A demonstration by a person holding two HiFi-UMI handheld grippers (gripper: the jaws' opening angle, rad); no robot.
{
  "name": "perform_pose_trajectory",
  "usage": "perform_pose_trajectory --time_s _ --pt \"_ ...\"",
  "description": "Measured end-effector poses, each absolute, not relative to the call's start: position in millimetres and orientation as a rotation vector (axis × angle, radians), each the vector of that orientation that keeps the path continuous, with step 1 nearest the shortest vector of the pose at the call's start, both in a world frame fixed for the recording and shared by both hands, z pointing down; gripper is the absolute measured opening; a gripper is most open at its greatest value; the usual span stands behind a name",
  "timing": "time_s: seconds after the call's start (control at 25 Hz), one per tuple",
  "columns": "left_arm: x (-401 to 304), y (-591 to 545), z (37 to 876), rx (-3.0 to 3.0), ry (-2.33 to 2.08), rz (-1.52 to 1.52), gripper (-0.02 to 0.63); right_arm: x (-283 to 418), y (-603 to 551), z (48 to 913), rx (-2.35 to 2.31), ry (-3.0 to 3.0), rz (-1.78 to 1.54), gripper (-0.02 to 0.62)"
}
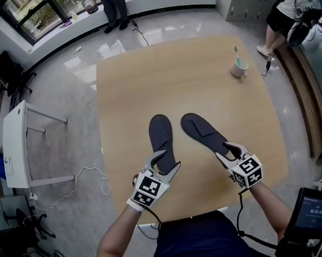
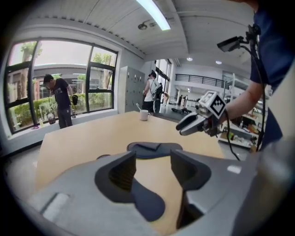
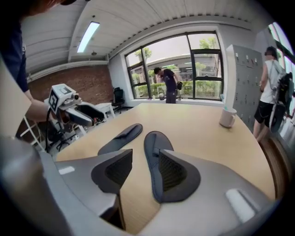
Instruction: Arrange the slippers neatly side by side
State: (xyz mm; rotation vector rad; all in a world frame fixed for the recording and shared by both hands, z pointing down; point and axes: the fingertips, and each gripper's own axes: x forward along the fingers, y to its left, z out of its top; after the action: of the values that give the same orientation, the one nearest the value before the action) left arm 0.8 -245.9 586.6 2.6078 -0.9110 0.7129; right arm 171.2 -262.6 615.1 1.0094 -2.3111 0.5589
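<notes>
Subject: wooden table (image 1: 127, 89), two dark slippers and two hand-held grippers.

1. The left slipper (image 1: 161, 131) lies flat on the table and runs straight away from the person. The right slipper (image 1: 201, 130) lies flat beside it but on a slant. Their far ends are near each other and their near ends are well apart, so the pair is not parallel. The two do not touch.

2. The left gripper (image 1: 163, 163) is at the near end of the left slipper. Its own view shows the fingers spread, with that end of the slipper lying in the gap. Neither pad presses on it.

3. The right gripper (image 1: 229, 152) is at the near end of the right slipper. Its fingers are also spread. In its own view the slipper's near end lies in the gap, close along the right-hand finger. Whether it touches that finger cannot be determined.

4. A white mug (image 1: 239, 67) holding a toothbrush stands near the far right edge of the table, well apart from the slippers.

5. Off the table there is a white side table (image 1: 15, 142) at the left and a loose white cable (image 1: 88, 179) on the floor. One person (image 1: 114, 7) stands by the windows.
</notes>
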Motion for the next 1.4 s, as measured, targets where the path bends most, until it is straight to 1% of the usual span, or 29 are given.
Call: perform_pose_trajectory --time_s 0.08,0.16,0.24,0.36,0.48,0.56,0.68,0.8,1.0,1.08,1.4 --pt "-2.3 -249.3 602.2 2.604 -0.869 0.797 0.280 169.1 -270.7 625.3 0.904 -2.290 0.489 0.210" --pt "-4.9 -252.0 620.6 2.614 -0.813 0.905 0.307 167.6 -280.6 636.0 0.795 -2.276 0.400 0.219" --pt "-10.5 -257.0 639.7 2.643 -0.766 1.045 0.319 162.1 -289.7 644.0 0.656 -2.264 0.226 0.219" --pt "-22.8 -270.7 667.7 2.690 -0.713 1.252 0.323 148.8 -296.8 662.6 0.388 -2.191 -0.146 0.219" --pt "-27.0 -282.6 692.0 2.662 -0.666 1.344 0.342 144.4 -300.9 689.0 0.192 -2.102 -0.311 0.222" --pt "-26.0 -283.8 705.1 2.634 -0.615 1.363 0.345 141.2 -302.6 703.0 0.101 -2.076 -0.316 0.244" --pt "-24.9 -278.2 718.4 2.608 -0.529 1.406 0.349 138.8 -300.9 717.1 -0.043 -2.026 -0.318 0.303" --pt "-26.1 -273.4 725.7 2.586 -0.487 1.456 0.354 139.1 -303.4 720.9 -0.098 -2.004 -0.296 0.327" --pt "-24.0 -265.9 734.5 2.555 -0.460 1.461 0.354 134.3 -301.2 725.1 -0.044 -2.067 -0.127 0.323" --pt "-24.6 -265.4 735.3 2.546 -0.471 1.437 0.354 133.8 -297.4 727.3 -0.028 -2.083 -0.074 0.299" --pt "-23.8 -266.7 743.9 2.515 -0.491 1.401 0.354 134.6 -293.7 737.3 0.021 -2.088 0.023 0.296"
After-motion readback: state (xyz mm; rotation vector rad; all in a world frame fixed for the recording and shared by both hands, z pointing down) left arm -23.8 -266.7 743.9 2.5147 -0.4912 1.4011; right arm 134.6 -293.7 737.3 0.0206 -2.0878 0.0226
